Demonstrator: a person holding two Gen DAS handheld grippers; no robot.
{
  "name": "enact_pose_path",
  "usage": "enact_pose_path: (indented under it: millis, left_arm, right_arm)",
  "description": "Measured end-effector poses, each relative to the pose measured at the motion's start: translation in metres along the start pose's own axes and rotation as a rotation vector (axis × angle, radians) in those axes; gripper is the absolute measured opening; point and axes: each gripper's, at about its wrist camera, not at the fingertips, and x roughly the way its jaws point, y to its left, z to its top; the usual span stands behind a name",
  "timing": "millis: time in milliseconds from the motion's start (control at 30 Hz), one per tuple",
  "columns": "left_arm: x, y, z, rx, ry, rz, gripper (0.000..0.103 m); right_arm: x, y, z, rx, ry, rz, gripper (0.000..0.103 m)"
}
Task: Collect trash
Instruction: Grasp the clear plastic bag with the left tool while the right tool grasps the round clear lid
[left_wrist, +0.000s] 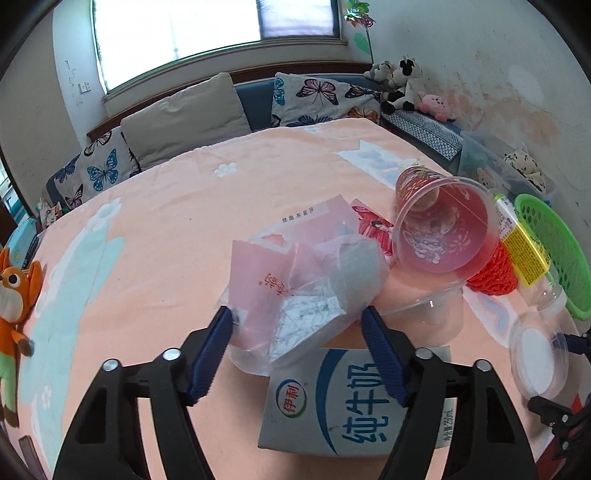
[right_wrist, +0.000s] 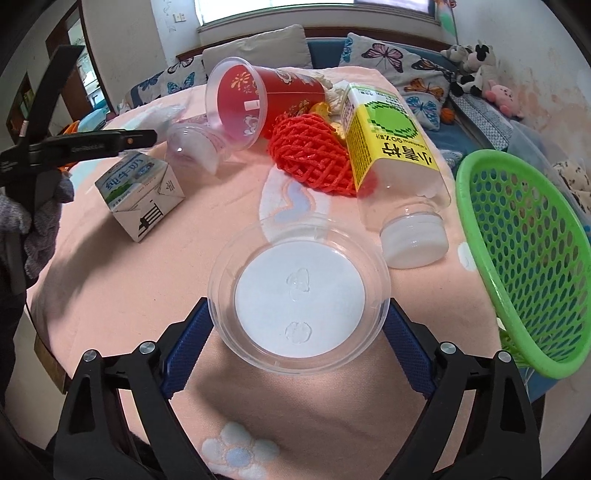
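A peach-coloured blanket (left_wrist: 155, 229) is spread over the surface and all items are laid on it. A green perforated basket (right_wrist: 524, 258) is seen at the right edge, tilted, open side toward the clutter. A clear bottle with yellow label (right_wrist: 391, 155) lies on its side just beside the basket, cap toward the camera, touching an orange foam net (right_wrist: 314, 158). A red printed plastic cup (right_wrist: 255, 99) lies tipped behind the net. A milk carton (left_wrist: 332, 398) lies under the left gripper (left_wrist: 299, 321), whose jaws are partly open around a crumpled clear plastic bag (left_wrist: 306, 288); pad contact cannot be confirmed. The right gripper (right_wrist: 297, 317) is set wide, both pads against the rim of a clear round lid (right_wrist: 299, 299).
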Motion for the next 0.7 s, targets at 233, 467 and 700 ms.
enact_pose_path:
  millis: [233,467,700]
  left_arm:
    - [-0.001,0.005,0.004,-0.007,-0.022,-0.012,0.039]
    - [-0.017,0.009,0.006,-0.040,-0.058,0.005,0.007]
    - [-0.049,0.011,0.009,-0.080,-0.120,0.006,0.004]
  right_arm:
    - [-0.010,0.001,0.005,0.009,-0.025,0.012,0.090]
    - [-0.025,0.000,0.006,0.017,-0.058,0.028,0.090]
    - [-0.045,-0.002,0.008,0.033,-0.105,0.044,0.090]
